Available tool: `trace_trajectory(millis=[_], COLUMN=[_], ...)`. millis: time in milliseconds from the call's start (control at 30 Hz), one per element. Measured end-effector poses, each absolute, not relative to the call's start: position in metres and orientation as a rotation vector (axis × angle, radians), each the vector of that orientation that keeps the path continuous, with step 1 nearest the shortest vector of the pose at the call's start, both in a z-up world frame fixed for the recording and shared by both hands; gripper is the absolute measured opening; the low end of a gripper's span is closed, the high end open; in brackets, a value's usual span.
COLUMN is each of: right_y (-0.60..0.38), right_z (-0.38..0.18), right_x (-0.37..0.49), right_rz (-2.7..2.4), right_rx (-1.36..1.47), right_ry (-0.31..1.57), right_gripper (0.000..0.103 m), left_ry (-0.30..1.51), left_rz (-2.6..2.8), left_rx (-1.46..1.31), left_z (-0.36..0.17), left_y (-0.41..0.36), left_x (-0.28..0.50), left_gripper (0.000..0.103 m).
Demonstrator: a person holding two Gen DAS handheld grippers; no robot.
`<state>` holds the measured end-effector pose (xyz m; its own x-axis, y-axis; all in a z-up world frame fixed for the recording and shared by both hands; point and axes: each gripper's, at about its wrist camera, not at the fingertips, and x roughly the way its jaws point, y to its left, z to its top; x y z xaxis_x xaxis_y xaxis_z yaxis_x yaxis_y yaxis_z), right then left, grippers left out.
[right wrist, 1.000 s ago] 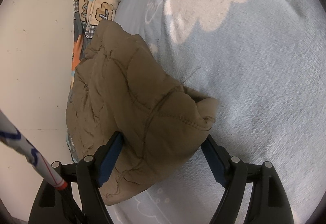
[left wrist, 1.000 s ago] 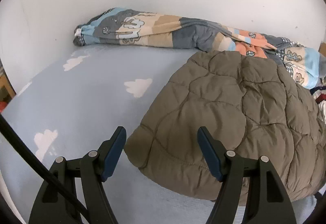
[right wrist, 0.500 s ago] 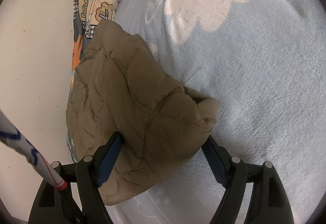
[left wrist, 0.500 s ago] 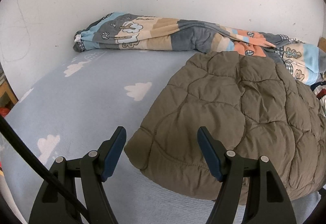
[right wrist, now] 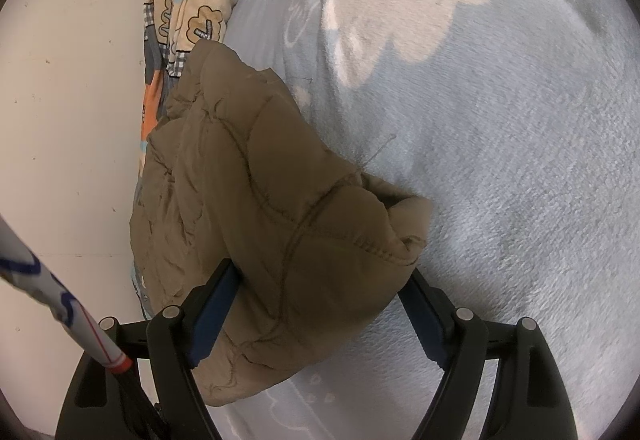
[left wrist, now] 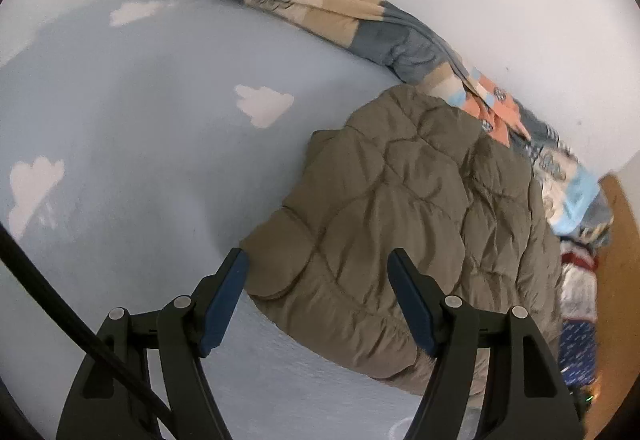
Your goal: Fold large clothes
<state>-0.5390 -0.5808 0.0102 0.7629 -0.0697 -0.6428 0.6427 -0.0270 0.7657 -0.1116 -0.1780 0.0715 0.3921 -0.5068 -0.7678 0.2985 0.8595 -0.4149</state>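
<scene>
The right hand-held gripper (right wrist: 320,304) stood spread around a puffy corner of the brown jacket (right wrist: 260,220), pads not visibly pressing; the left hand-held gripper (left wrist: 318,296) hung spread over another corner. The jacket lay folded on the bed (left wrist: 140,128) by the wall — its long axis apparently running along the striped blanket (left wrist: 320,8). Best to pinch deep into the padding.

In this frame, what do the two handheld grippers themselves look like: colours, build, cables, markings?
Both are alike: matte black angular frames with silver round screw heads, each finger lined with a dark blue pad. The left gripper has a plain black cable crossing its lower left corner. Beside the right gripper runs a white cable with blue squiggles, thin red lines and an orange-red band where it turns black.
</scene>
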Motion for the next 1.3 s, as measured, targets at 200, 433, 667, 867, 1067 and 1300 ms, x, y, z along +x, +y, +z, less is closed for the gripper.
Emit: trace_trajectory(millis=[200, 433, 667, 867, 1067, 1300], right_y=[-0.581, -0.581, -0.581, -0.580, -0.581, -0.582], right_z=[0.011, 0.012, 0.013, 0.012, 0.008, 0.008], right_x=[-0.541, -0.543, -0.539, -0.535, -0.534, -0.531], right_rz=[-0.603, -0.600, -0.607, -0.611, -0.612, -0.628], right_rx=[1.509, 1.516, 1.509, 1.506, 1.507, 1.473], right_ry=[0.484, 0.486, 0.492, 0.489, 0.480, 0.484], right_gripper=[0.085, 0.085, 0.086, 0.087, 0.087, 0.073], left_ry=[1.088, 1.182, 1.235, 1.198, 1.176, 1.117], left_rz=[-0.533, -0.518, -0.526, -0.518, -0.522, -0.535], left_rx=[-0.296, -0.462, -0.499, -0.513, -0.536, -0.353], left_z=[0.067, 0.055, 0.036, 0.024, 0.014, 0.026], left_y=[-0.173, -0.152, -0.158, -0.165, -0.171, -0.191], left_x=[-0.105, -0.093, -0.093, -0.088, -0.085, -0.089], left_gripper=[0.073, 0.072, 0.072, 0.080, 0.089, 0.067])
